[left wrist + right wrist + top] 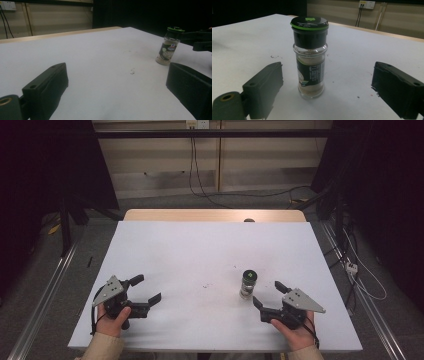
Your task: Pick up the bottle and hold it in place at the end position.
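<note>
Right gripper [266, 293] approaching small glass spice jar with black-green lid [310, 57]
Jaws wide, empty — centre them on the glass body below the lid; left gripper [147, 289] wide, idle.

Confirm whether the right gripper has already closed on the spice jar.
No: in the right gripper view the spice jar stands upright between the right gripper's open jaws, with clear gaps on both sides.

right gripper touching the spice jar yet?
Apart. In the right gripper view the right gripper stands open, bare table showing between each jaw and the spice jar.
</note>
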The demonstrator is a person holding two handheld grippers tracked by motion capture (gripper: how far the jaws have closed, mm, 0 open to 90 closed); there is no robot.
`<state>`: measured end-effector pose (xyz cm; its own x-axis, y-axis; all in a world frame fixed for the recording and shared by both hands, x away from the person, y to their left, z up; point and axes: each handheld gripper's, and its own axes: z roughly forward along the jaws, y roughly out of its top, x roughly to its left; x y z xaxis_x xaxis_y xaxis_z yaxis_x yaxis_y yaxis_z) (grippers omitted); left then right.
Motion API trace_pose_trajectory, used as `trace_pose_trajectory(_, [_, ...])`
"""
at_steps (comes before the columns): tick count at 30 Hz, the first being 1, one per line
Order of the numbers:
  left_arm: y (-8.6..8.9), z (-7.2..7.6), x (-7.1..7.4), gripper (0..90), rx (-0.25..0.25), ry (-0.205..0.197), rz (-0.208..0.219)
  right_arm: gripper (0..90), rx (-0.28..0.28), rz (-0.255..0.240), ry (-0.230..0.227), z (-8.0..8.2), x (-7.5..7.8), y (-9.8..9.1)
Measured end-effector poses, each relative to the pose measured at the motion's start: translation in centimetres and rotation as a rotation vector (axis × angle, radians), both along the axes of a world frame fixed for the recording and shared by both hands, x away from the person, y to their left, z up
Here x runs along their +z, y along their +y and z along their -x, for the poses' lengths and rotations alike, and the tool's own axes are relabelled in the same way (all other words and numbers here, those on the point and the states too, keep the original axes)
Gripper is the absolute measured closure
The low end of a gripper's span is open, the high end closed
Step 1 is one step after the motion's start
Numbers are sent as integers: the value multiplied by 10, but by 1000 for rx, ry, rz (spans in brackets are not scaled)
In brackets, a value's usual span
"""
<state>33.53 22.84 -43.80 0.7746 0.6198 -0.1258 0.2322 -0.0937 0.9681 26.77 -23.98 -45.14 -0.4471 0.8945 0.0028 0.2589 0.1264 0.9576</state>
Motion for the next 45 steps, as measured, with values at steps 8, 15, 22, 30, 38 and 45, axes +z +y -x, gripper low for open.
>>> trace_pose_trajectory(8, [0,0,1,37,5,-7,5,161,35,8,34,-16,1,10])
trace_pose_trajectory(15, [-2,-3,1,38,-1,-9,7,225,39,4,55,-28,0,15])
trace_pose_trajectory(22, [-3,-4,1,39,-4,-9,4,278,68,7,83,-36,-1,23])
trace_pose_trajectory(30, [-2,-3,2,41,2,-12,7,348,84,16,116,-41,-2,31])
trace_pose_trajectory(38, [-3,-4,2,41,-4,-15,6,417,80,17,127,-44,-2,33])
trace_pose_trajectory(45, [-4,-4,2,41,-5,-10,14,450,77,25,133,-46,-2,36])
